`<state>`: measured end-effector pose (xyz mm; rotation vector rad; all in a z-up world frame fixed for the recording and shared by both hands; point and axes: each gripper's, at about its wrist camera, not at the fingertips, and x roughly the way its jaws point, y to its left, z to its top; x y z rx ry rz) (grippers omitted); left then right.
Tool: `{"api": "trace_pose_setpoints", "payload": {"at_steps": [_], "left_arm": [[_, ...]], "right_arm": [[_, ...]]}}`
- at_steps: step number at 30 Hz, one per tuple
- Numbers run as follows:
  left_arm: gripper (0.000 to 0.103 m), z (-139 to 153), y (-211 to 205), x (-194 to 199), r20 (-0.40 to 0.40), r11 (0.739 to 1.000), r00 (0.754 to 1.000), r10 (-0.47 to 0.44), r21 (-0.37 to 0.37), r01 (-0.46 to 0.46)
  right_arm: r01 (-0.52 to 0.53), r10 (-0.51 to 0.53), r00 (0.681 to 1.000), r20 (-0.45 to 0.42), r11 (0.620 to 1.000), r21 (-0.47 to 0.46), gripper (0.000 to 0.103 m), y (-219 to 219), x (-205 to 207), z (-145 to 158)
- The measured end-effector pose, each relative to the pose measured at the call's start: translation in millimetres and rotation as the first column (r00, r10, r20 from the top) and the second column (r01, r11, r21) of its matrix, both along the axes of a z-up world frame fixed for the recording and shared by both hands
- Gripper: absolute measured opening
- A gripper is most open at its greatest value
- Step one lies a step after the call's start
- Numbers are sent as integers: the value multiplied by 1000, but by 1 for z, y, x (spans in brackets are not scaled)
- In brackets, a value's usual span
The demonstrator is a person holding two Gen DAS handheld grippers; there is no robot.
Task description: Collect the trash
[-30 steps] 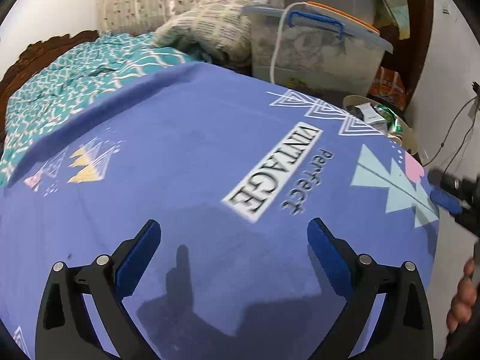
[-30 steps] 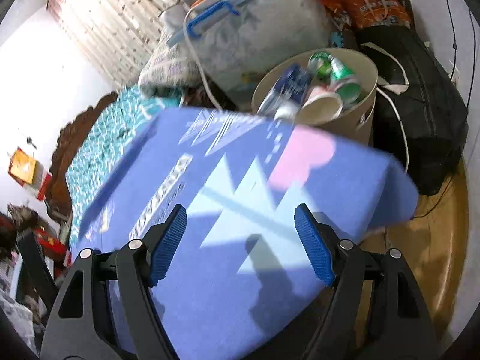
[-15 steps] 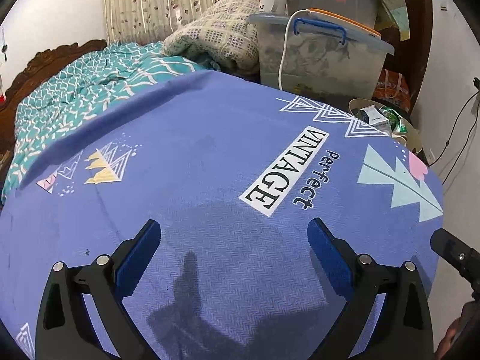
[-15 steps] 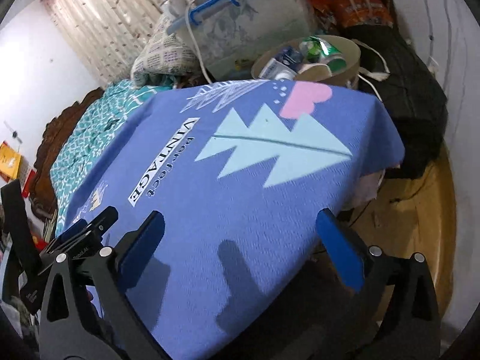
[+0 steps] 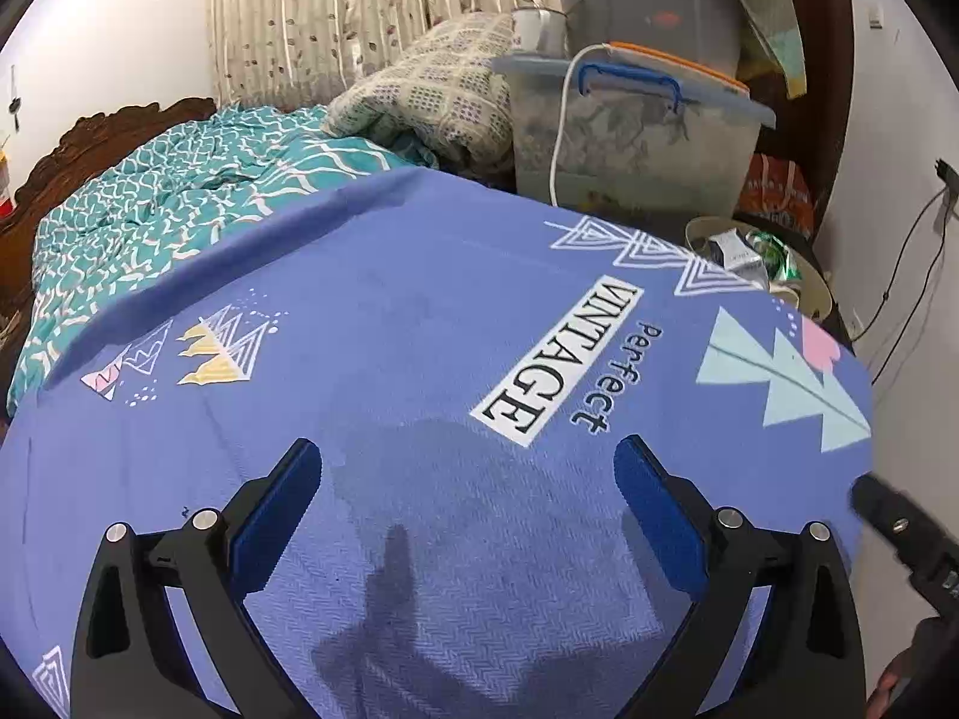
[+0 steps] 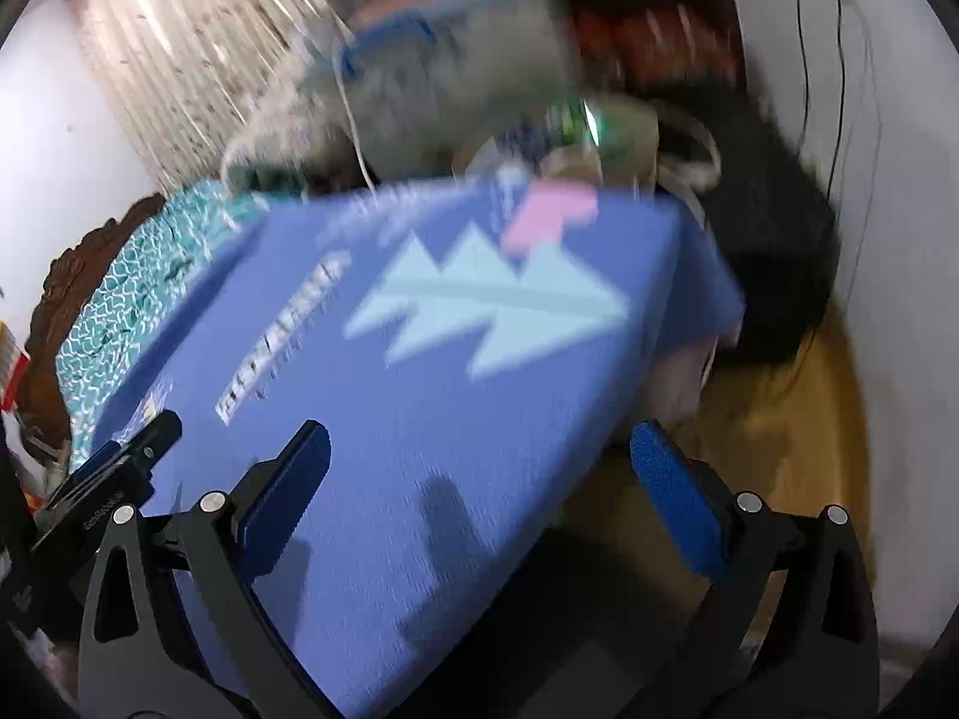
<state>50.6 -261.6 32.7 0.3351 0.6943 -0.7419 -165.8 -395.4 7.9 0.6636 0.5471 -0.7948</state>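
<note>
Left wrist view, item one: round beige trash bin (image 5: 818, 293), standing beyond the far right corner of the blue printed bedspread (image 5: 419, 311), partly hidden by that corner. Contents: a green wrapper (image 5: 776, 251) and a white-and-blue carton (image 5: 734, 248), both lying inside the rim. Item two: clear storage box (image 5: 629, 138) with blue handle, just behind the bin, a white cable (image 5: 563, 120) draped over its front. Item three: checked pillow (image 5: 431, 90) left of the box, teal quilt (image 5: 180, 198) further left. Item four: my left gripper (image 5: 467, 479), fingers spread wide over the bedspread, holding nothing. Right wrist view, blurred: my right gripper (image 6: 479, 467), fingers likewise spread and empty, over the bedspread's (image 6: 419, 389) near edge; bin (image 6: 635, 126) at the far corner.
</note>
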Motion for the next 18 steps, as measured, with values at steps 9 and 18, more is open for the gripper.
{"api": "trace_pose_setpoints", "payload": {"at_steps": [9, 18], "left_arm": [[94, 13, 8, -7, 57, 998, 998, 18, -55, -15], [94, 31, 11, -25, 140, 994, 990, -3, -105, 17]], "right_arm": [[9, 12, 996, 90, 972, -236, 100, 35, 2, 32], [13, 11, 992, 125, 982, -189, 100, 27, 2, 34]]}}
